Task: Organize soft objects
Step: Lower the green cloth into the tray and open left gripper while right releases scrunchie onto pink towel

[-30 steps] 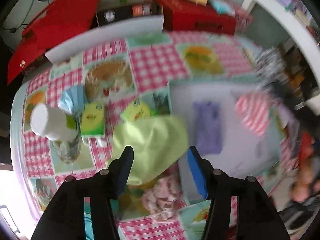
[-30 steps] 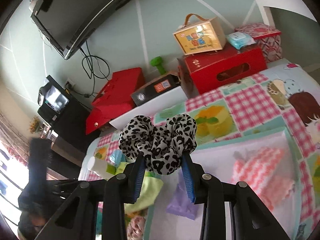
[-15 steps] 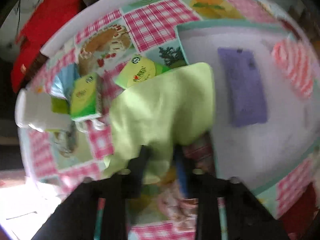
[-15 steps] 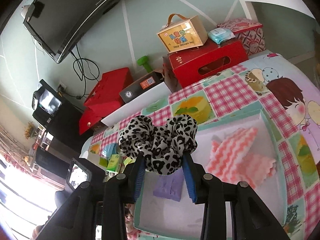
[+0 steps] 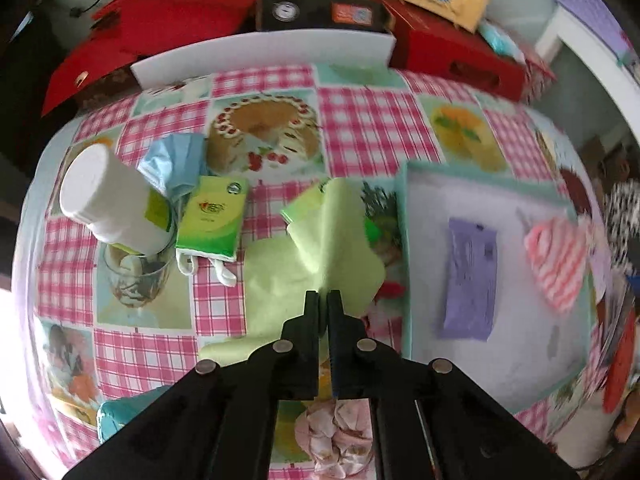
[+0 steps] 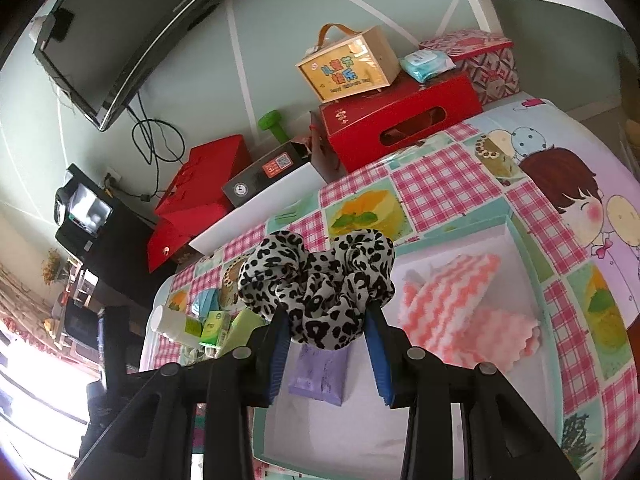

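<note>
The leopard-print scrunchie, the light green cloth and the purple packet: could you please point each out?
leopard-print scrunchie (image 6: 316, 280), right wrist view, its gathered middle.
light green cloth (image 5: 320, 256), left wrist view, its raised fold.
purple packet (image 5: 470, 276), left wrist view, its flat face.

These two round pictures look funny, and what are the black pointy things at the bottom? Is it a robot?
No robot: a person holds a pincher tool in each hand, and a small camera on each tool looks along its two black fingers. That camera's lens bends the picture round.

One picture comes from the left gripper. It is shut, pinching a light green cloth above the checked tablecloth. Nearby lie a white bottle, a green tissue pack and a blue face mask.

The other comes from the right gripper, which squeezes a leopard-print scrunchie. Below it is a shallow tray with a pink striped cloth and a purple packet inside.
</note>
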The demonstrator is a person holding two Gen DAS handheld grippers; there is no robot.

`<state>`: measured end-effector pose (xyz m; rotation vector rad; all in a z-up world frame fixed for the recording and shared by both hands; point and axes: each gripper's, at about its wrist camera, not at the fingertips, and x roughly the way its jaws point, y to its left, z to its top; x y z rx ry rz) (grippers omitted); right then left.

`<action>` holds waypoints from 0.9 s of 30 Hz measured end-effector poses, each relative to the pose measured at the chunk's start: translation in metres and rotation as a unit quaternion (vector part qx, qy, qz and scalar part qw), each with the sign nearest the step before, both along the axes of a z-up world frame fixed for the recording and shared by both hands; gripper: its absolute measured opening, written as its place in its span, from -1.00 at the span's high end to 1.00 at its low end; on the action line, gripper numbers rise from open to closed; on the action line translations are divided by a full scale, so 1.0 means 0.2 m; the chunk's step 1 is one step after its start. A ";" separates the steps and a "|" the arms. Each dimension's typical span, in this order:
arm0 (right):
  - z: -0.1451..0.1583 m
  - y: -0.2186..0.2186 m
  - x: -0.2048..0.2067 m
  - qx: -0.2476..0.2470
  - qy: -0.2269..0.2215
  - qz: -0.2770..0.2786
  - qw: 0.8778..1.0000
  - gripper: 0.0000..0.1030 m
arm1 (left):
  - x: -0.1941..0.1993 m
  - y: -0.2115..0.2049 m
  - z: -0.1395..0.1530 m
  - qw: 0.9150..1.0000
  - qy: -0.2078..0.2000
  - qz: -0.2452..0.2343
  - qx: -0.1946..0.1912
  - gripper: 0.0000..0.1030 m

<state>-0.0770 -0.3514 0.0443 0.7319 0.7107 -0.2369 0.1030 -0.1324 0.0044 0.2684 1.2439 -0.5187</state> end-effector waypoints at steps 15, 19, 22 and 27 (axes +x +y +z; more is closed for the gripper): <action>0.00 0.00 0.00 -0.002 0.004 -0.003 1.000 0.23 | 0.15 0.17 -0.07 0.971 0.108 0.090 -0.192 0.97; 0.00 0.00 0.01 -0.003 0.005 -0.003 1.000 0.23 | 0.16 0.21 -0.08 0.956 0.134 0.106 -0.239 0.98; 0.00 0.00 0.01 -0.004 0.004 -0.003 1.000 0.23 | 0.15 0.23 -0.04 0.946 0.137 0.107 -0.272 0.98; 0.00 -0.02 0.00 -0.006 0.004 -0.009 1.000 0.23 | 0.11 0.20 0.11 0.939 0.112 0.085 -0.314 0.98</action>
